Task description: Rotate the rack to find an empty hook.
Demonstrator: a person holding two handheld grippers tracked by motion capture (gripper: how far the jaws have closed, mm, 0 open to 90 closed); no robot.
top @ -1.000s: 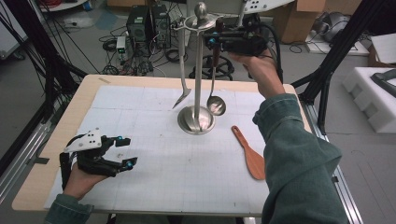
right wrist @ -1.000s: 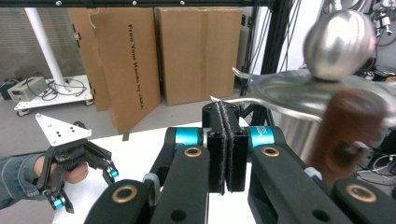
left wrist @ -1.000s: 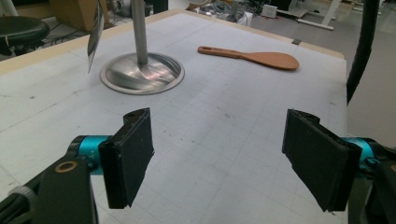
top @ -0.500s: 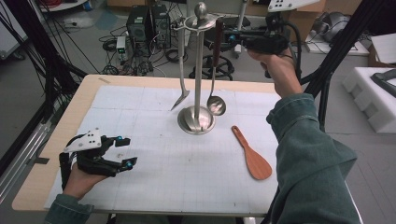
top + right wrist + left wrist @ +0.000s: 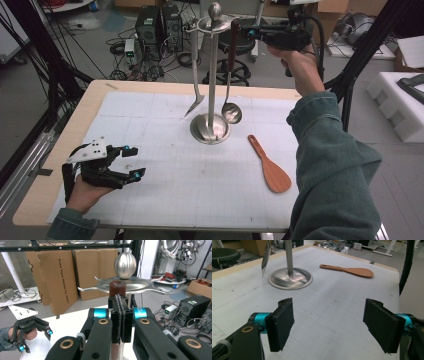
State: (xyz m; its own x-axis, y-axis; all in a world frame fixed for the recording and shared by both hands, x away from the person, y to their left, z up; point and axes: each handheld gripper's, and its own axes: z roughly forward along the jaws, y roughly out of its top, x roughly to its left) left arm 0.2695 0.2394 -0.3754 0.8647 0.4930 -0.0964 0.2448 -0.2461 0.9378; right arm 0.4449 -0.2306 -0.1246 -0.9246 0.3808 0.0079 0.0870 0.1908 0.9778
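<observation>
grey floor (image 5: 30, 100) strewn with cables, cardboard boxes (image 5: 75, 272), black stool (image 5: 242, 47), white foam blocks (image 5: 395, 100), black frame posts (image 5: 40, 60)

Robotics lab or workshop, not a home. Black frame poles (image 5: 35, 55) stood around a plywood table (image 5: 50, 190) covered by a gridded mat (image 5: 165, 200). Computer boxes (image 5: 159, 27) and loose cables (image 5: 125, 65) sat on the grey floor behind. Cardboard cartons (image 5: 75, 272) leaned against the wall; a white robot arm (image 5: 170, 252) stood further back.

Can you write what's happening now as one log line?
right gripper: shut, beside brown-handled steel ladle | ladle: hanging on steel stand | left gripper: open, empty | wooden spatula: on white mat
</observation>
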